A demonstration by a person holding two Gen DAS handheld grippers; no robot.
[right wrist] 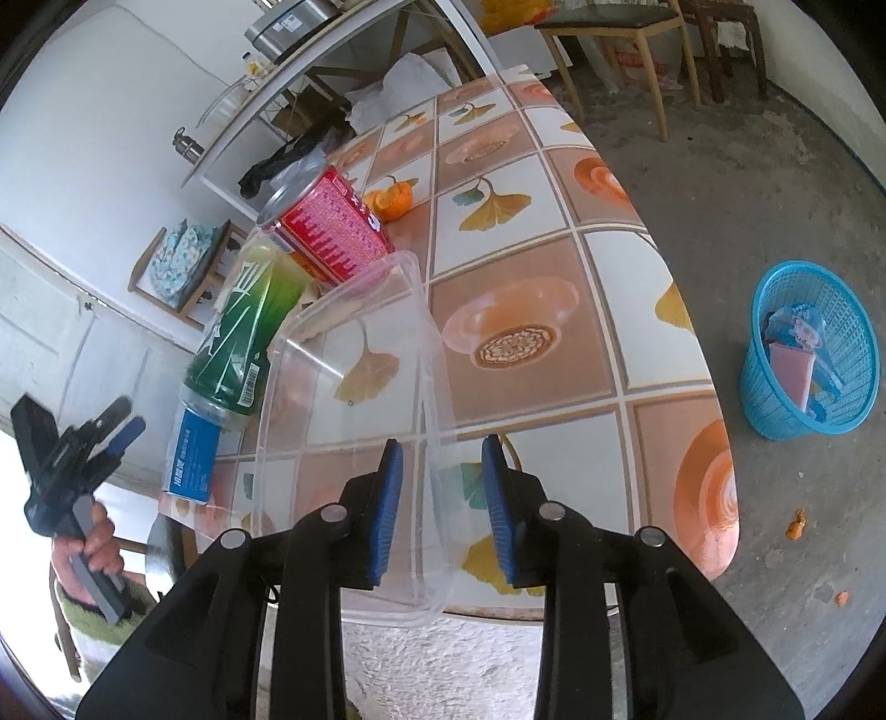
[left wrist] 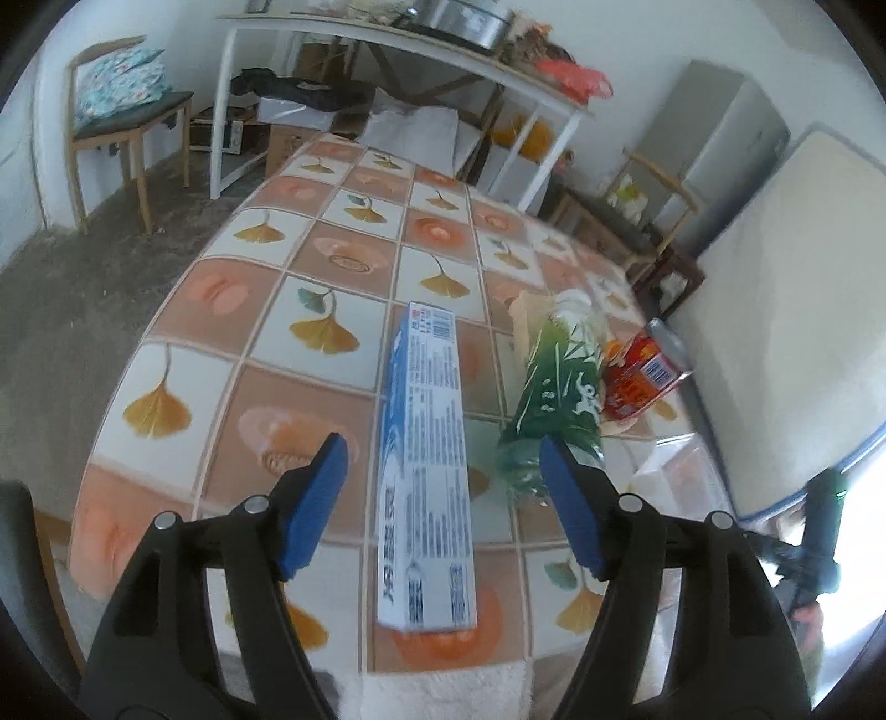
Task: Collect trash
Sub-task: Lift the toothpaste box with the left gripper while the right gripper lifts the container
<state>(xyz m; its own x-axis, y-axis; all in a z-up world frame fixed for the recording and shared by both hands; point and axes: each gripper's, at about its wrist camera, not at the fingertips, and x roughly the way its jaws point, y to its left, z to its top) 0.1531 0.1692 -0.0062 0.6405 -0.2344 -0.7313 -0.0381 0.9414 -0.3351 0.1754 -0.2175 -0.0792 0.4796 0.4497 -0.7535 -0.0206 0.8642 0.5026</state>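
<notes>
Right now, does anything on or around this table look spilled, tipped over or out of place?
Yes. Orange scraps lie on the floor beyond the table edge, outside the blue basket. On the table, the green bottle and red can lie on their sides, and the clear tray overhangs the near edge.

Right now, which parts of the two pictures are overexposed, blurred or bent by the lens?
Left wrist view: daylight burns out the lower right edge; the white table frame bows from the fisheye lens; the green bottle looks slightly smeared. Right wrist view: the lower left corner is washed white; the clear plastic container carries pale glare.
</notes>
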